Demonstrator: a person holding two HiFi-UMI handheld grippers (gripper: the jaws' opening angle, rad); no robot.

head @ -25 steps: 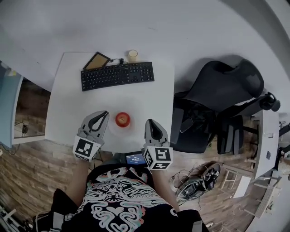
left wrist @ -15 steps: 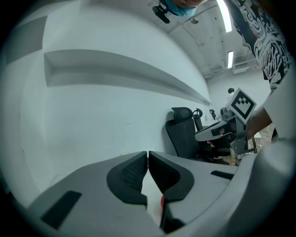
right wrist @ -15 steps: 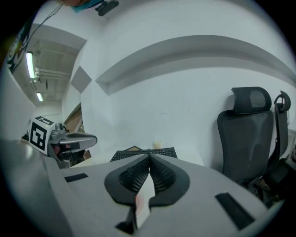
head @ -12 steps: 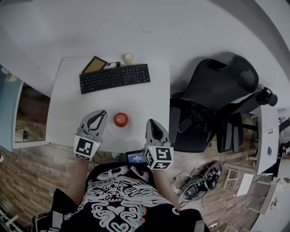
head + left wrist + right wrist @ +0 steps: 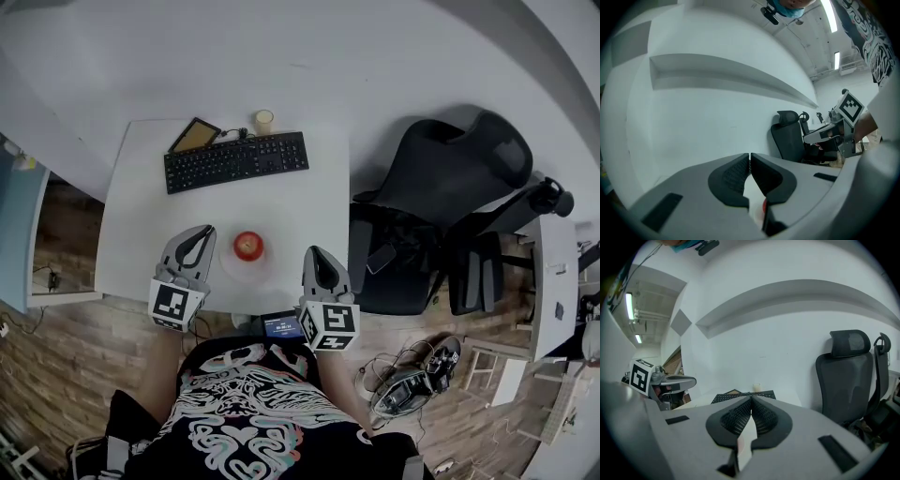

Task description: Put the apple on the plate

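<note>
1. On the table (image 5: 141, 225), near its front edge: plate (image 5: 232, 271), white on white and hard to pick out. Apple (image 5: 247, 245) sits on it, upright, stem side up. By my reading the task is done, so every hazard below comes from further motion of yours
2. Left gripper (image 5: 200, 233): jaws together, nothing between them. It lies just beside the plate's left rim. Hazard: a sideways drift to the right catches the rim or the apple. The apple is round and would likely roll off
3. Right gripper (image 5: 315, 252): jaws together, nothing between them. It sits right of the plate, near the table's right edge. Hazard: a swing left across the plate gives the same result as item 2
4. Plate position: close to the edge nearest you. Hazard: drag either gripper back over it and the plate could slide off, apple with it. Lift clear before pulling back
5. Screen device (image 5: 280, 325): past the front edge, between the two marker cubes. Whether it rests on anything I cannot tell. Hazard: a low, hasty withdrawal may knock it
6. Keyboard (image 5: 236, 160), tablet (image 5: 195, 134), cup (image 5: 264, 121): far side of the table, well apart from the plate. Little risk unless you reach forward
7. Chair (image 5: 441, 202): right of the table, clear of both grippers
</note>
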